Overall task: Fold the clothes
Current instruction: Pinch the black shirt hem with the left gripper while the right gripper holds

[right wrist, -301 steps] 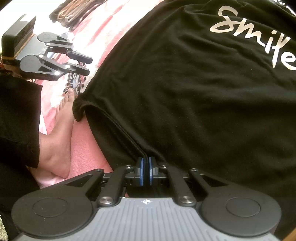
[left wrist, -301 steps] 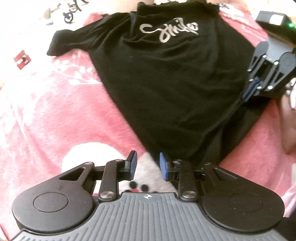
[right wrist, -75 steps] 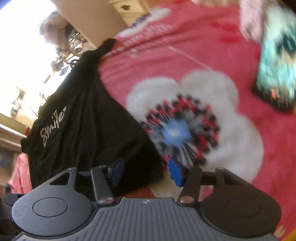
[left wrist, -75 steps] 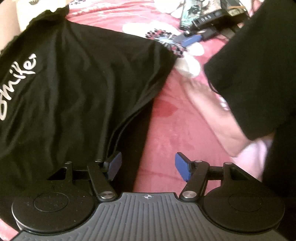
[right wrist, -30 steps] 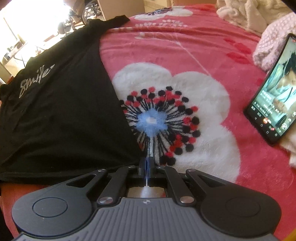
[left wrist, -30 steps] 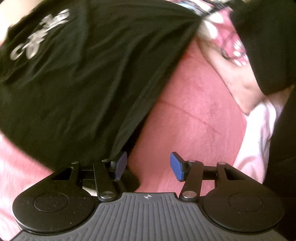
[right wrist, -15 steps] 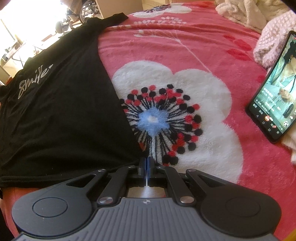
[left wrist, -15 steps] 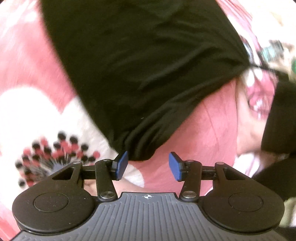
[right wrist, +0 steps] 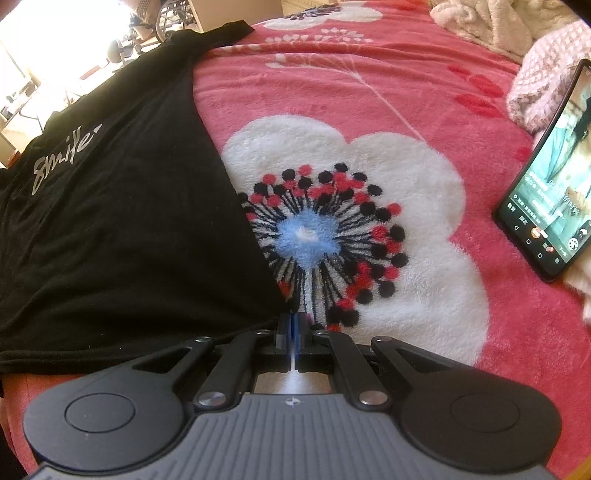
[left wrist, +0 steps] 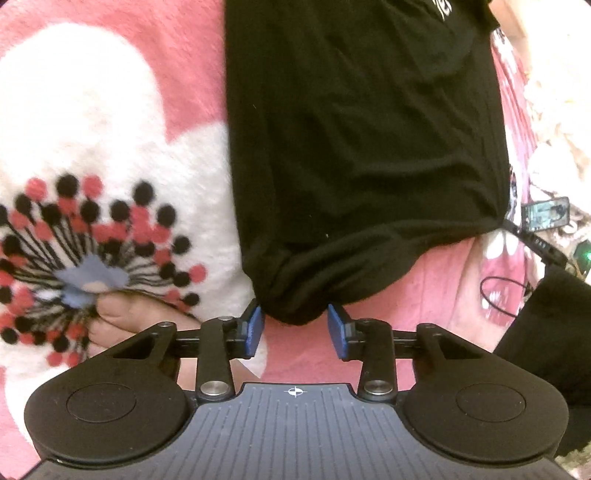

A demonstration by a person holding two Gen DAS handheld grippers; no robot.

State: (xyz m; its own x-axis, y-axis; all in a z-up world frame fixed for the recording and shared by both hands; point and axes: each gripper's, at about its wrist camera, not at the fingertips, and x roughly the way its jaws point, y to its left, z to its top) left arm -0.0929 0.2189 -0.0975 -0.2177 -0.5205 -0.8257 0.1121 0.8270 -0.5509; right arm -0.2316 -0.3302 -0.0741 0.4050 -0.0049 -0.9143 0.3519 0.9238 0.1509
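A black T-shirt (left wrist: 362,140) with silver "Smile" lettering lies on a pink flowered blanket (left wrist: 92,110). In the left wrist view its bunched bottom corner (left wrist: 295,306) sits between the open blue pads of my left gripper (left wrist: 295,328), which do not press on it. In the right wrist view the shirt (right wrist: 122,221) spreads to the left. My right gripper (right wrist: 291,328) is shut at the shirt's other bottom corner (right wrist: 275,302); whether cloth is between its pads is hidden.
A lit phone (right wrist: 550,184) lies on the blanket at the right, near fluffy bedding (right wrist: 487,26). A bare foot (left wrist: 136,317) rests on the blanket by my left gripper. A black-clothed leg (left wrist: 546,317) and a cable (left wrist: 506,295) are at the right.
My left gripper has swung round to the shirt's bunched bottom corner, which now lies between its narrowed but open pads. My right gripper has stayed shut at the other corner.
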